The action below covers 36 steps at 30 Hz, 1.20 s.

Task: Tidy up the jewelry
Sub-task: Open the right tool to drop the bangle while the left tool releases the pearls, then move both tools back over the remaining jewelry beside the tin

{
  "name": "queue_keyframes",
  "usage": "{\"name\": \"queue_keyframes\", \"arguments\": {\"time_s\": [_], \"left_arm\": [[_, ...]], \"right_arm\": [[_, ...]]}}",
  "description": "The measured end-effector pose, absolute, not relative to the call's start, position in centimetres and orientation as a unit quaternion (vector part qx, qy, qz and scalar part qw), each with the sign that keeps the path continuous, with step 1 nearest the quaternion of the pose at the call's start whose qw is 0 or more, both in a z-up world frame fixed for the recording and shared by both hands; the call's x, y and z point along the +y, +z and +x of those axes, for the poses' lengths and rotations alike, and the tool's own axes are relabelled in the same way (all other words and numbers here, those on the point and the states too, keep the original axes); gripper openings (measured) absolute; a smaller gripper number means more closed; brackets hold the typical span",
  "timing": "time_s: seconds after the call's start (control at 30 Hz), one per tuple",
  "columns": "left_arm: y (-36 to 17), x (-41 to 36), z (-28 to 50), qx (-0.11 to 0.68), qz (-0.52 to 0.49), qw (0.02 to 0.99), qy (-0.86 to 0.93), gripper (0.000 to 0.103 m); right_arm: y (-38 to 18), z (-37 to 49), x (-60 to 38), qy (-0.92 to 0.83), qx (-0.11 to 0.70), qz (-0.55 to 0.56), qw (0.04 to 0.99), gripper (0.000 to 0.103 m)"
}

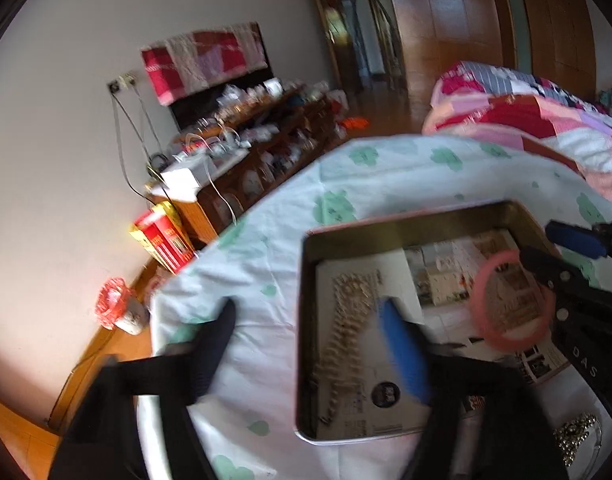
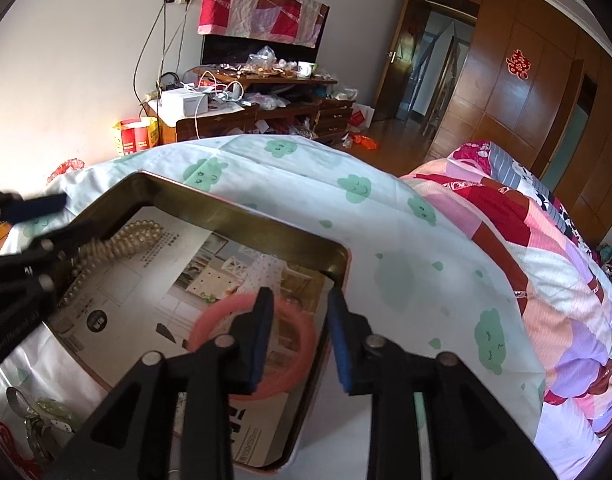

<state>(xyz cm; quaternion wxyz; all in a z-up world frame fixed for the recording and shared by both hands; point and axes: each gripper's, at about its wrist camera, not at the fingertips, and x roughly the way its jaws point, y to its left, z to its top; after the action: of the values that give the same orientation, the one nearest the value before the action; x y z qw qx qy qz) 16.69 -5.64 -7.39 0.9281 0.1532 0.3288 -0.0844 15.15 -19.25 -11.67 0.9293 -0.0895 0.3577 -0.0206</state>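
Resting on a bed sheet (image 2: 385, 216) printed with green clouds was a shallow metal tin (image 2: 242, 216), lined with a printed paper sheet (image 2: 154, 304). Contents: one pearl necklace (image 1: 345, 320) heaped at the tin's left side; one pink bangle (image 2: 226, 312) lying flat at its right side. Left tool (image 1: 309, 312): released, jaws spread wide, one finger outside the tin, the blue-padded finger (image 1: 401, 352) above the pearls. Right tool (image 2: 300, 312): parted, gripping nothing, left finger over the bangle, right finger over the tin's rim. Further jewelry (image 1: 573, 436) lay on the sheet near the tin. Patchwork quilt (image 2: 545, 260) beyond.
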Motion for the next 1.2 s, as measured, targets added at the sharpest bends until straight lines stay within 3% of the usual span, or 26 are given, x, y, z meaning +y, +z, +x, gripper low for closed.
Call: {"name": "queue_keyframes", "arguments": {"time_s": [0.67, 1.2], "left_arm": [[-7.2, -1.8, 15.4, 0.354, 0.119, 0.925, -0.061, 0.080], [-8.0, -0.3, 7.6, 0.368, 0.102, 0.922, -0.065, 0.080]], "right_arm": [[-11.2, 13.2, -19.4, -0.022, 0.353, -0.075, 0.932, 0.044], [-11.6, 7.6, -18.5, -0.005, 0.348, -0.077, 0.934, 0.059]]}}
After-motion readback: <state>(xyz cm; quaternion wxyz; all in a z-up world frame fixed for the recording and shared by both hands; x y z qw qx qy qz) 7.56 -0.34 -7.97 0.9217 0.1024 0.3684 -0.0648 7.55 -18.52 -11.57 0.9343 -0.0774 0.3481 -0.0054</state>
